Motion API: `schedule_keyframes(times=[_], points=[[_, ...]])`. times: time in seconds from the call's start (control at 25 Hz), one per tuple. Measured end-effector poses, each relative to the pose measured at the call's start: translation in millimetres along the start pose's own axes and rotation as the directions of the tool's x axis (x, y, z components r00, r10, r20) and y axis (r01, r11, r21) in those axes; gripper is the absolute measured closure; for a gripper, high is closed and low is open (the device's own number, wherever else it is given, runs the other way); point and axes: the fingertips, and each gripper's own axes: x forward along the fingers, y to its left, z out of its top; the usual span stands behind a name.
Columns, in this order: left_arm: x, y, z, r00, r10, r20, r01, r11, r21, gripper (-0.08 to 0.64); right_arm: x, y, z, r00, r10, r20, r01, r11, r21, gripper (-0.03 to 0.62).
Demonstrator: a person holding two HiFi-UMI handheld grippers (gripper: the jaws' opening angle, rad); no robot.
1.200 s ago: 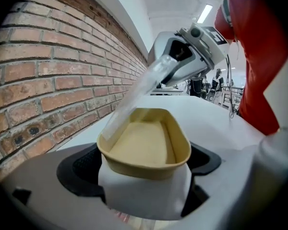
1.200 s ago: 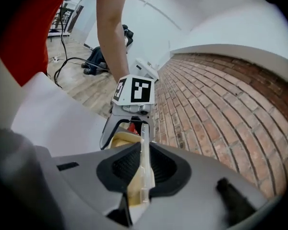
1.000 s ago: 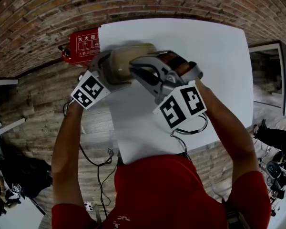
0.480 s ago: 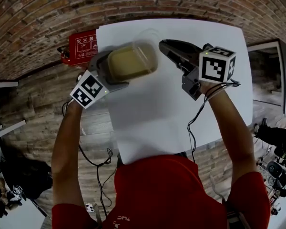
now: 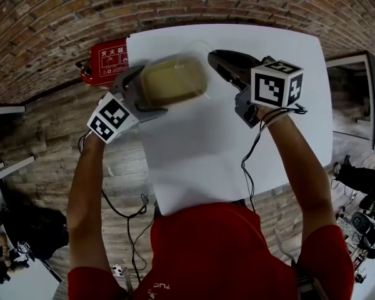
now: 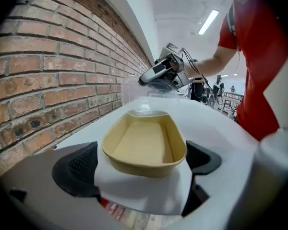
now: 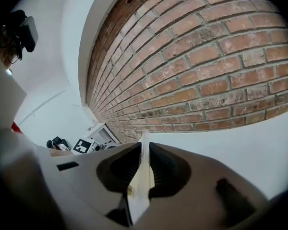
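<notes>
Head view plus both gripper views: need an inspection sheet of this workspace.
Surface: white table, set against the brick wall.
Job's things: tan oval container, empty, near the table's edge; clear lid off it, just beyond.
Clutter: nothing seen.
Grippers: left gripper jaws apart, straddling the container; right gripper jaws together on a thin pale edge, apparently the lid's rim.
Cables: black cable hanging from the right gripper beside the forearm; loose cables on the floor.
Surroundings: red box with print by the wall; wooden floor.
</notes>
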Motion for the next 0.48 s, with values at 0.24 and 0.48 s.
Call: schedule_keyframes(times=[0.24, 0.48], points=[[-20.6, 8.8, 12.5, 0.993, 0.055, 0.102, -0.047, 0.996, -0.077, 0.009, -4.4, 46.9, -1.2, 0.986, 0.158, -0.049, -0.161, 0.985, -0.065, 0.528], [-62.7, 12.7, 50.2, 0.925, 0.181, 0.333, -0.105, 0.966, -0.234, 0.011, -13.6, 105.5, -30.4, 0.905, 0.352, -0.239, -0.402, 0.891, -0.212, 0.528]])
